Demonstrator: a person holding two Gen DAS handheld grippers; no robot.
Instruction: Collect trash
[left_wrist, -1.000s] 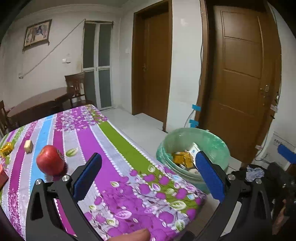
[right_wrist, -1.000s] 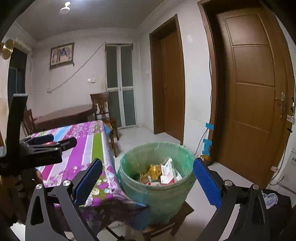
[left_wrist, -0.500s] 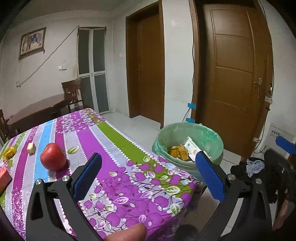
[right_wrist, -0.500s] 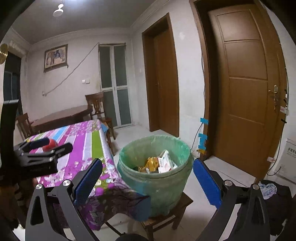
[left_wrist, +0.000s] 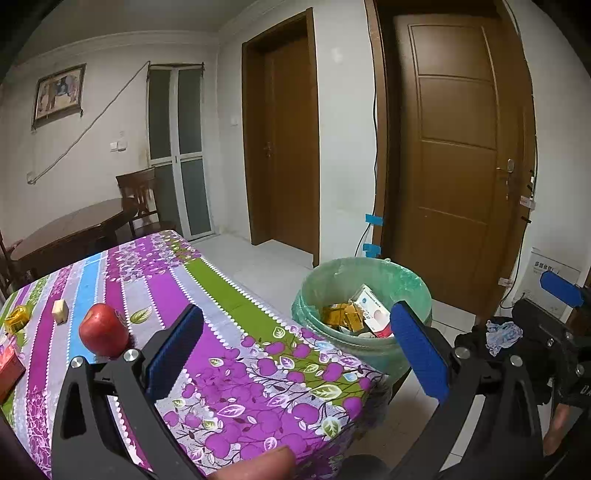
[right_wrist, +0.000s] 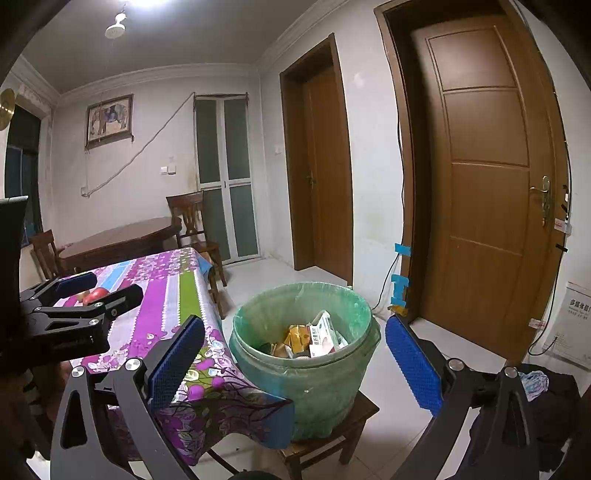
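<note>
Both my grippers hang spread and empty: my left gripper (left_wrist: 295, 354) over the near corner of the table (left_wrist: 229, 354), my right gripper (right_wrist: 293, 360) in front of the bin (right_wrist: 306, 373). That green-lined bin sits on a low stool (right_wrist: 364, 408) beside the table's edge, already holding cartons, so drops are short. Remaining candidates, I judge, are the gold wrapper (left_wrist: 16, 318) and small pale block (left_wrist: 60, 311) beside the apple (left_wrist: 103, 329), on the far left

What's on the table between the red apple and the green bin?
Nothing; left wrist view shows only bare flowered tablecloth between the apple and the bin.
</note>
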